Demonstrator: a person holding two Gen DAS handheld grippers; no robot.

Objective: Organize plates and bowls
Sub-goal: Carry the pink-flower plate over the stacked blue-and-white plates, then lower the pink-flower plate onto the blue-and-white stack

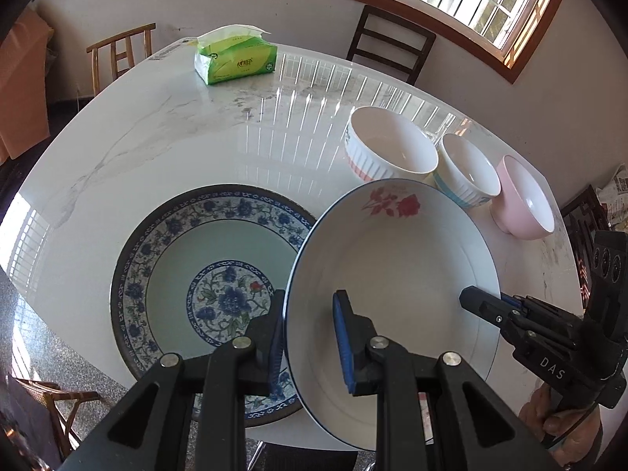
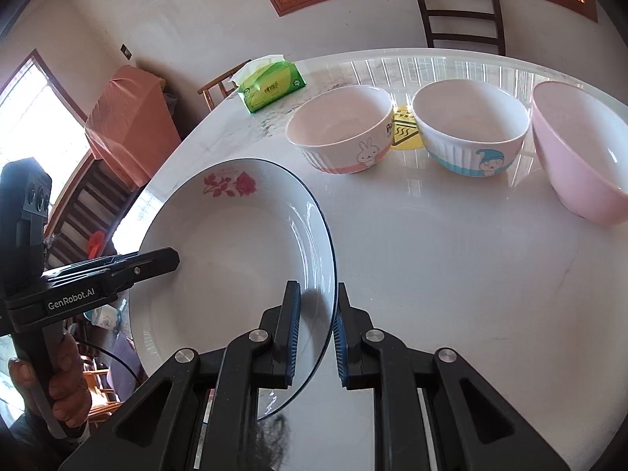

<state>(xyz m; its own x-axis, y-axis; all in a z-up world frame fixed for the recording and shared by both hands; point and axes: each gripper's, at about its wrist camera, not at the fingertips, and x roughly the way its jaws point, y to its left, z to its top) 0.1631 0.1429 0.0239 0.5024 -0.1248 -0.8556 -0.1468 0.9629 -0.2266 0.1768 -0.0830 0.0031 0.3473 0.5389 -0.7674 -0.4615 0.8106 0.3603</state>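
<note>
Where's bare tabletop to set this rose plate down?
Bare marble lies between the tissue pack and the blue-patterned plate, and in front of the three bowls in the right wrist view. Crowded: the bowl row and the rose plate overlapping the patterned one.

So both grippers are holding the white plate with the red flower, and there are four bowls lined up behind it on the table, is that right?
Not quite: there are three bowls, not four. The right wrist view shows the rabbit bowl, the blue-banded bowl and the pink bowl. The rest holds: the left gripper and right gripper both clamp the rim of the white plate.
</note>
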